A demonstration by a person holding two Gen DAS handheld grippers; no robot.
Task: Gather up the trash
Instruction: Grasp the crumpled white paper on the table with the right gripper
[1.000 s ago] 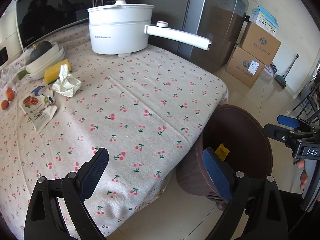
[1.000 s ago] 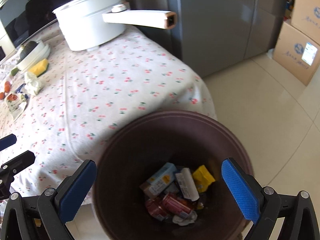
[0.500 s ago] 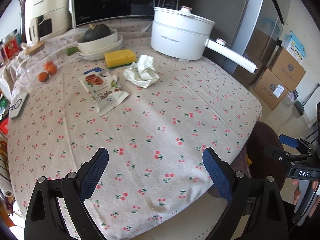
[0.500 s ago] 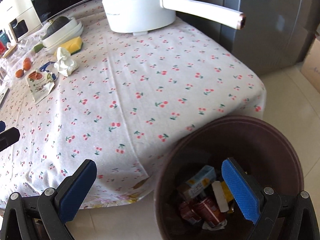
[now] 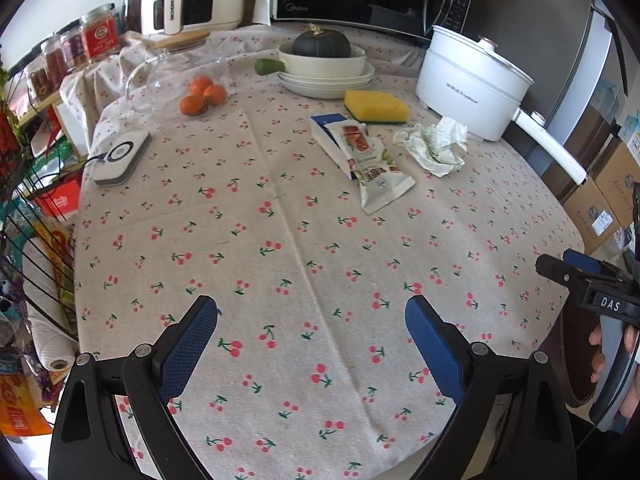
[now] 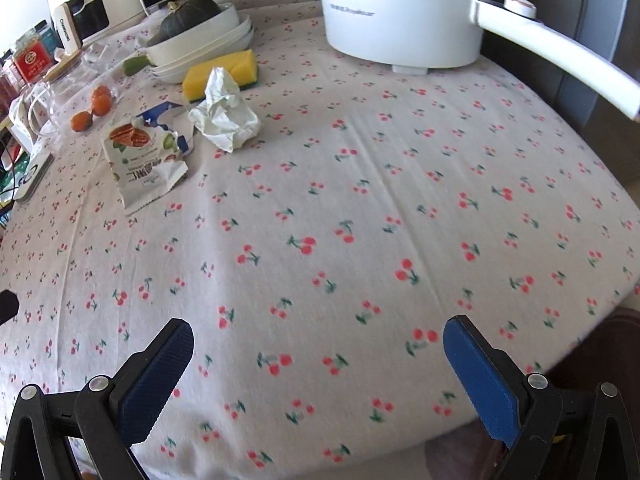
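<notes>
A snack wrapper [image 5: 370, 164] [image 6: 146, 162] lies flat on the cherry-print tablecloth [image 5: 280, 264], partly over a blue-and-white carton [image 5: 327, 133] [image 6: 168, 116]. To its right sits a crumpled white tissue [image 5: 434, 146] [image 6: 224, 114]. My left gripper [image 5: 311, 350] hovers open and empty over the near part of the table. My right gripper [image 6: 318, 368] is open and empty too, near the table's edge; it shows in the left wrist view as a black tool [image 5: 592, 284] at the far right. The brown bin's rim [image 6: 600, 344] peeks past the table's right edge.
A white electric pot [image 5: 470, 80] with a long handle [image 6: 560, 60] stands at the back right. A yellow sponge [image 5: 376, 106], stacked bowls holding a dark squash [image 5: 322, 50], oranges [image 5: 202, 94], a glass jar and a white charger pad [image 5: 120, 156] sit further back. Cardboard boxes [image 5: 600, 200] stand on the floor.
Both grippers have swung away from the brown bin toward the table. The trash on the cloth is now in front of both, and the bin has slid almost out of view.
</notes>
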